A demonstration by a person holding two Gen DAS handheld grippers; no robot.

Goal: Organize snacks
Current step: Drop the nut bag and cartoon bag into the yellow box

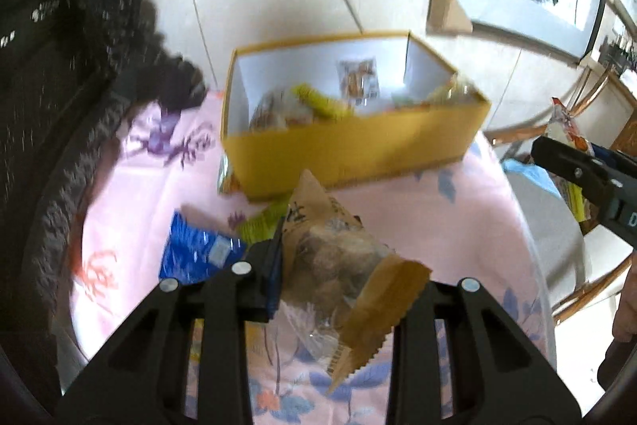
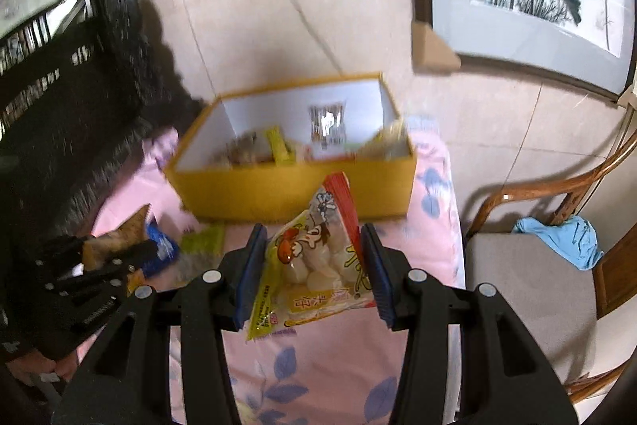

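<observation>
Left gripper (image 1: 342, 261) is closed on a brown paper snack packet (image 1: 338, 265) with a clear window, held off the pink floral cloth (image 1: 398, 218) that covers the tabletop; the packet tilts, its crimped lower end hanging toward the camera. Right gripper (image 2: 314, 265) is clamped on a yellow and red candy bag (image 2: 314, 257) showing white round pieces, also held clear of the cloth. The yellow box (image 2: 286, 190) with a white inside stands open on the cloth ahead of both grippers, near the wall. Inside it lie several packets, among them a green wrapper (image 1: 322, 102) and a small clear packet (image 1: 358, 78) leaning on the back wall; the others are too blurred to name. Still on the cloth, just in front of the box: a blue packet (image 1: 195, 249) and a green packet (image 1: 262, 222), side by side. A wooden chair (image 2: 529, 285) with a grey seat stands to the right, with a blue cloth (image 2: 565, 237) on it.
</observation>
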